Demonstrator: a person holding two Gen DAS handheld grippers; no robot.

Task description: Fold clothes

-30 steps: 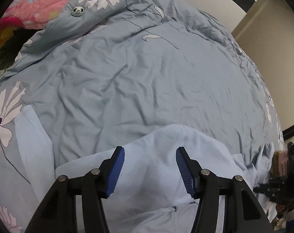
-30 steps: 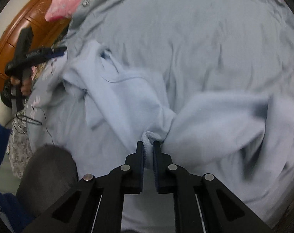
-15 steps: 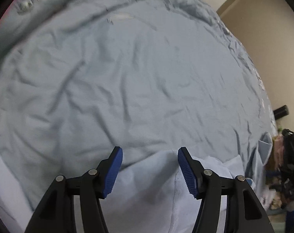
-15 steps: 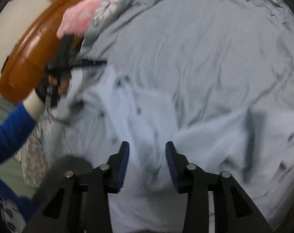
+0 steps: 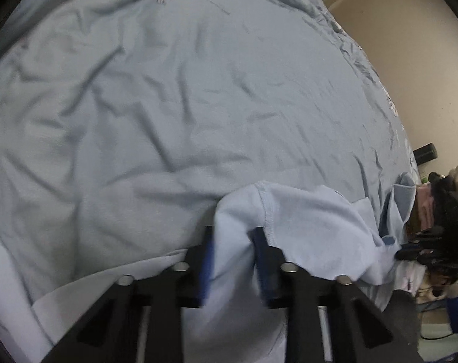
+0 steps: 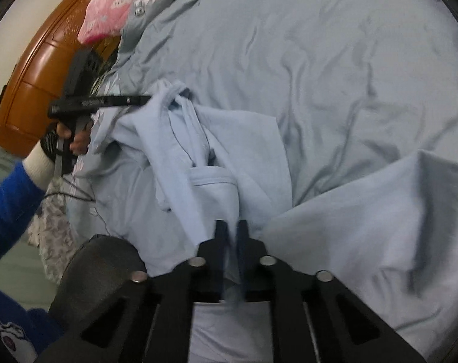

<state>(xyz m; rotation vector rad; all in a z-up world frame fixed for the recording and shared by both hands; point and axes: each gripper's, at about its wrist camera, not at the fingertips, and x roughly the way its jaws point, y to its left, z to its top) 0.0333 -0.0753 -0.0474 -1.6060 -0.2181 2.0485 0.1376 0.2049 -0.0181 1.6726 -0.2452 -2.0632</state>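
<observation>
A light blue garment lies rumpled on the grey-blue bedspread. My left gripper is shut on a bunched hem fold of it, the cloth rising between the blue pads. In the right wrist view the same garment spreads across the bed, and my right gripper is shut on another fold near its lower edge. The left gripper shows there at the garment's far left corner, held by a hand with a blue sleeve. The right gripper shows at the right edge of the left wrist view.
A pink pillow and a wooden headboard lie at the top left of the right wrist view. A beige wall borders the bed on the right of the left wrist view. A dark rounded object sits by the bed edge.
Both grippers were open half a second ago and have closed on folds of the garment. The left gripper moved forward to the hem; the right had let go, then gripped again.
</observation>
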